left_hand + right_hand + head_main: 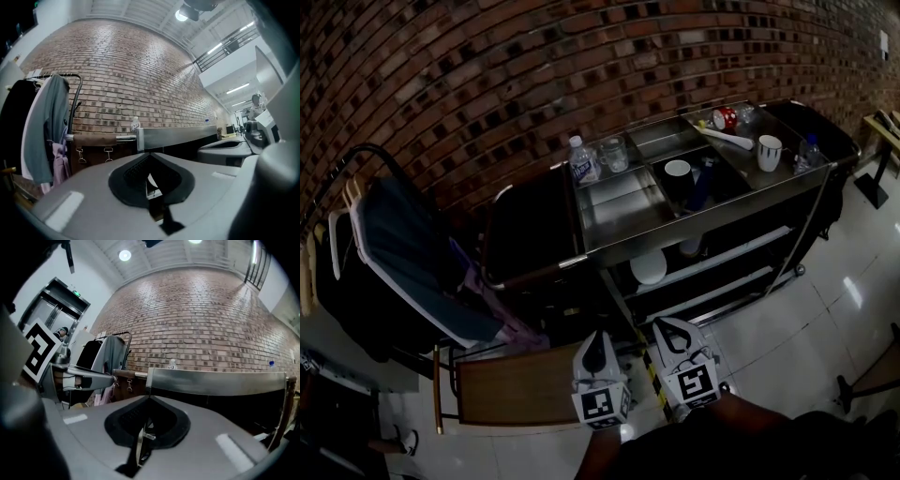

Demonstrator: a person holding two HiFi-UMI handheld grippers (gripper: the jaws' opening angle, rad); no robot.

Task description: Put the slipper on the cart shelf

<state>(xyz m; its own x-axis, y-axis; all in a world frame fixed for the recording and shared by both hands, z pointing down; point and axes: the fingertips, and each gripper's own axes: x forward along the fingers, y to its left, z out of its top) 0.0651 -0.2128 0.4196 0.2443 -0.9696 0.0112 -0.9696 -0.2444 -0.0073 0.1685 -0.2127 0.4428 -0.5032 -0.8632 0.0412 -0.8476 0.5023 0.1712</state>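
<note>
Head view: both grippers are hanging low, side by side in front of the cart (712, 214). The left gripper (598, 339) is showing its jaws pressed together, and the right gripper (663, 328) is doing the same. A white rounded thing (649, 267) is lying on the cart shelf (722, 258) under the steel top; I cannot tell whether it is the slipper.

Left gripper view: the left gripper (150, 156) is pointing at the cart's steel edge (178, 137), jaws clenched on nothing. A clothes rack (51, 122) is standing off to the left.

Right gripper view: the right gripper (149, 399) is also facing the cart, jaws fully closed and gripping nothing.
</note>
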